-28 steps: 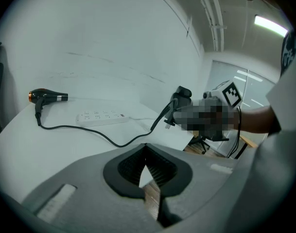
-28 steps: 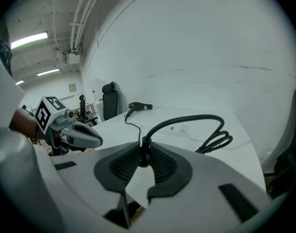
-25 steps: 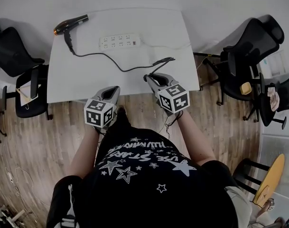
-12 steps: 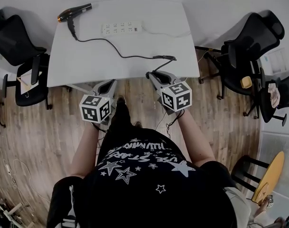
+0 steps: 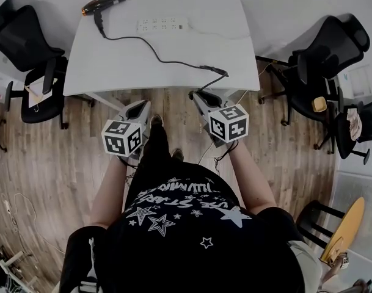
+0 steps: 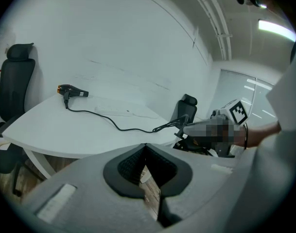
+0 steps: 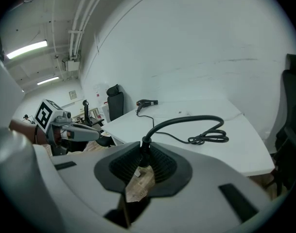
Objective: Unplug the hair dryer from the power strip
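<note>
The right gripper (image 5: 198,95) is clamping the plug (image 7: 144,155) of the hair dryer (image 5: 104,3), already free of the power strip (image 5: 163,24), while the left gripper (image 6: 147,147) is closed on nothing; keeping the cord (image 7: 186,118) slack should avoid dragging the dryer.

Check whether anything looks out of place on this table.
Only the cord of the hair dryer: its plug sits clamped in the right gripper beyond the near edge of the table, not in the power strip. Nothing else looks odd.
</note>
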Tool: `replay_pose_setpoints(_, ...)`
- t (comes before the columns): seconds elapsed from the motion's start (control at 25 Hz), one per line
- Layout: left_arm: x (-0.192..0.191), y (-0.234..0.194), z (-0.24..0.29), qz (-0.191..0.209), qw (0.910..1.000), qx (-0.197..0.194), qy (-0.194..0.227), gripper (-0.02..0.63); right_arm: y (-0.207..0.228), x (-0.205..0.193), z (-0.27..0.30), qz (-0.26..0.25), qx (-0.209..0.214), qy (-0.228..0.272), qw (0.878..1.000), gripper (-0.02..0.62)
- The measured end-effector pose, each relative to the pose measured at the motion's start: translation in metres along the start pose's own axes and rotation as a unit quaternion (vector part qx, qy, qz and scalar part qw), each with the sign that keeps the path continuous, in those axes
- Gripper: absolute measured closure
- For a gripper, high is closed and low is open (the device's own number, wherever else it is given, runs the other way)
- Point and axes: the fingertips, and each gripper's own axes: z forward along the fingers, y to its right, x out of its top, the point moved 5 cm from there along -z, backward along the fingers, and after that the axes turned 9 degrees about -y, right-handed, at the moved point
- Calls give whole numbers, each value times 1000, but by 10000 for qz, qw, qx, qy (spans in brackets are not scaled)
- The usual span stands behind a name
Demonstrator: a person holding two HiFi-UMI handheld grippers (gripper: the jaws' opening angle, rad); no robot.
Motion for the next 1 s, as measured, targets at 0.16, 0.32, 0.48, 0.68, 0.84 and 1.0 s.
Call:
replay_pose_setpoints(0.16, -7, 8, -8, -29, 10000, 37, 34, 598, -7, -9, -5, -72, 11, -27, 10000, 528)
replay_pose_setpoints(0.32, -18, 15, -15, -72, 10000, 52, 31, 598, -13, -20, -8, -88, 19, -39, 10000, 526)
replay_pose_setpoints(0.48, -26, 21, -21, -104, 9999, 88, 13, 598, -17, -27, -11, -46, 61, -37, 10000, 526)
replay_pose_setpoints(0.68, -31, 26, -28, -114, 9998, 138, -24, 598, -22, -28, -13, -37, 137, -18, 9999, 526)
replay_pose_setpoints(0.84, -29, 27, -33, -54, 9998, 186, -14, 598, -25, -27, -10, -79, 205, -30, 9998, 526)
replay_pose_setpoints(1.0, -32, 24, -37, -113, 9997, 228, -37, 598, -29, -25, -4, -93, 268, -37, 9996, 526)
